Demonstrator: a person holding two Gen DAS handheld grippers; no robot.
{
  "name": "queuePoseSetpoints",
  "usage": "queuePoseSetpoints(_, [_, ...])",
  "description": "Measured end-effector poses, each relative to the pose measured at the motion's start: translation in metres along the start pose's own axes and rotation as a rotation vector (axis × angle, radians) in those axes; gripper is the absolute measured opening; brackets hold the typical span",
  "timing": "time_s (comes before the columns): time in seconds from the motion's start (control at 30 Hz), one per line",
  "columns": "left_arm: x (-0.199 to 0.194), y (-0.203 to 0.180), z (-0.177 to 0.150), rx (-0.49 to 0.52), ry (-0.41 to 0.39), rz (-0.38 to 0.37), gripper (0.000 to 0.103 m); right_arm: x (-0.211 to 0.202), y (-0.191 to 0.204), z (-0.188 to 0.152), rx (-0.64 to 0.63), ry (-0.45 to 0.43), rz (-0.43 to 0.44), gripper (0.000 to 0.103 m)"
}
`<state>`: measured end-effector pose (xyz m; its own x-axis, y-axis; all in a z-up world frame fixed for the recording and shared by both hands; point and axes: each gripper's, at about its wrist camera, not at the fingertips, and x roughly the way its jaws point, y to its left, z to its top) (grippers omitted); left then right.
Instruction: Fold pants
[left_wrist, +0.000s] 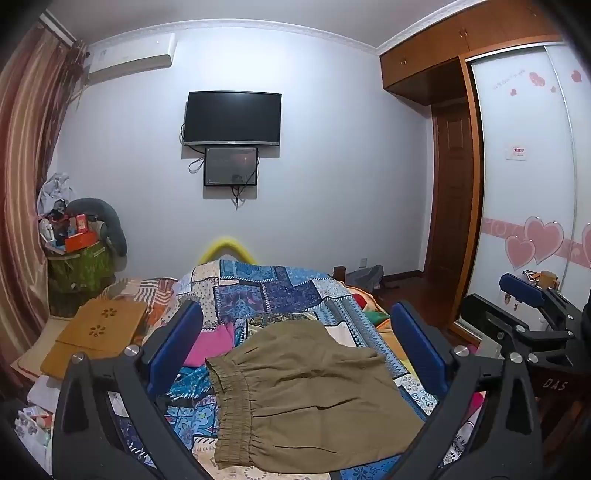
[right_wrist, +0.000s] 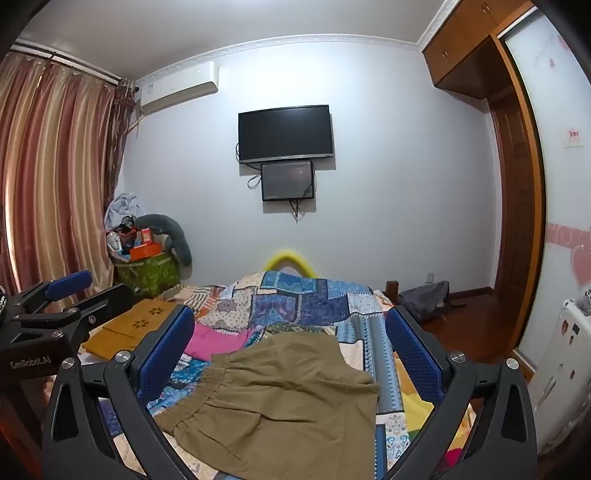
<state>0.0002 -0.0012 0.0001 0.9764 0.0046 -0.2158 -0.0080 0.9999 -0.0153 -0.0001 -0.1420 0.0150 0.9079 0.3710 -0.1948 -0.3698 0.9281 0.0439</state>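
Left wrist view, left to right. Striped curtain (left_wrist: 22, 166) fills the left edge; green basket (left_wrist: 79, 269) piled with clutter sits below it, wooden board (left_wrist: 94, 334) lower left. Left gripper (left_wrist: 295, 345) held level above the bed, blue fingers (left_wrist: 177, 338) spread wide, nothing between them. Pants (left_wrist: 310, 391), olive, lie folded on the patchwork quilt (left_wrist: 266, 291) in the lower centre, elastic waistband toward the left, framed by the open jaws but not touched. TV (left_wrist: 232, 118) centre on the wall. Right gripper (left_wrist: 532, 295) shows at the right edge, side-on; spread also.

Right wrist view, left to right. Left gripper (right_wrist: 55, 295) at the left edge, seen from the side. Right gripper (right_wrist: 290, 347) hovers level over the bed, fingers (right_wrist: 413, 350) wide apart, empty. Pants (right_wrist: 273, 398) lower centre, beneath the gap.

Only this view shows the grey bag (right_wrist: 424, 299) on the floor clearly and a white appliance (right_wrist: 561, 369) at the lower right. Only the left view shows the wardrobe door (left_wrist: 532, 166) with pink hearts in full.
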Motion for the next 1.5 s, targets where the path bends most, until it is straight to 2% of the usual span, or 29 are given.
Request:
queuePoseSetpoints(0.27, [-0.007,-0.015,0.000,0.028,-0.014,0.022,0.103,-0.001,-0.001,0.000,0.013,0.002,0.003,0.103])
queuePoseSetpoints(0.3, [0.001,-0.005,-0.001,0.004,0.012,0.012,0.103,0.000,0.000,-0.001,0.012,0.003,0.003,0.103])
queuePoseSetpoints(0.33, [0.004,0.002,-0.005,-0.008,0.000,0.003,0.103,0.000,-0.001,-0.001,0.012,0.003,0.003,0.103])
queuePoseSetpoints(1.5, [0.006,-0.002,-0.003,0.007,0.016,0.004,0.103,0.006,-0.002,-0.007,0.026,0.033,0.001,0.103])
